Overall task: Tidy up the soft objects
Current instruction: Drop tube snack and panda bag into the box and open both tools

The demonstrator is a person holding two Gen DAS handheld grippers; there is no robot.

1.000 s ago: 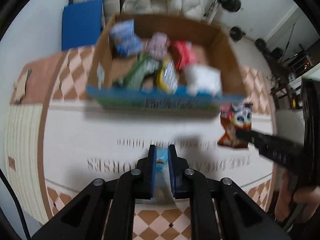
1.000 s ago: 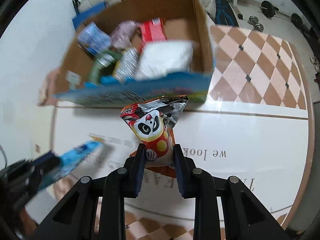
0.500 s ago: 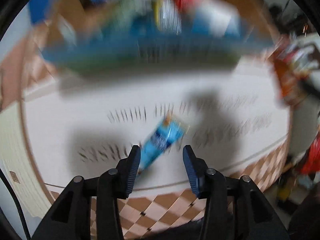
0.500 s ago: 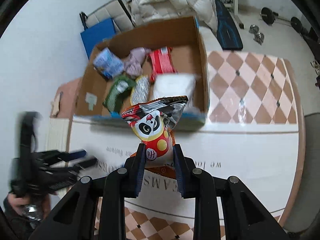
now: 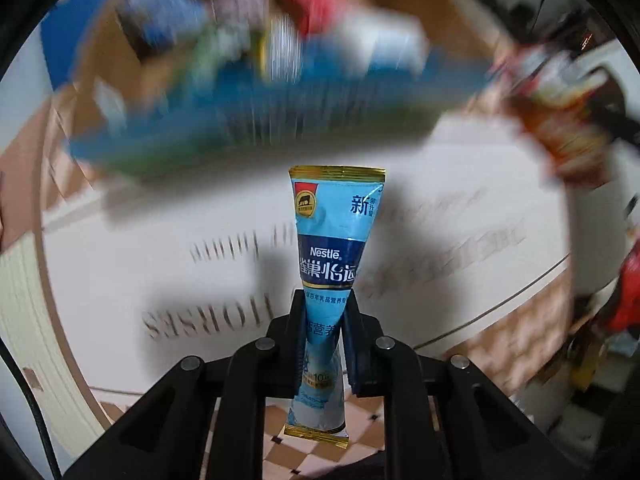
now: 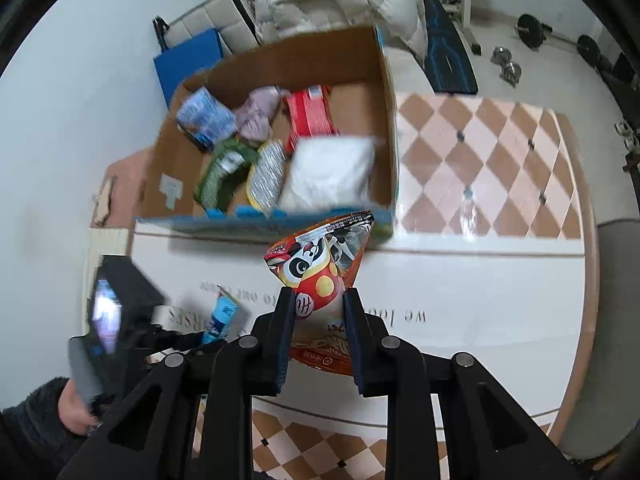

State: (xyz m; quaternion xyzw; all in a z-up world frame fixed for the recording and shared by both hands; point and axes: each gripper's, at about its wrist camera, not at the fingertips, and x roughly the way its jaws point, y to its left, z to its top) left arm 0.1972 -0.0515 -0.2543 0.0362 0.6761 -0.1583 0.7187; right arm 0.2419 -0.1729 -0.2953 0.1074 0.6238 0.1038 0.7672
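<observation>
I am pinching the blue Nestle sachet (image 5: 334,248) low on its body in my left gripper (image 5: 325,344); it is looking light, limp and slick. My right gripper (image 6: 316,332) is clamping the crinkly panda snack bag (image 6: 316,264), hovering short of the cardboard box (image 6: 384,92).

A cardboard box (image 6: 276,152) sits on the table (image 6: 480,288) at twelve o'clock, packets inside. Behind it, at one o'clock, a weight bench (image 6: 448,52) stands on the floor.
</observation>
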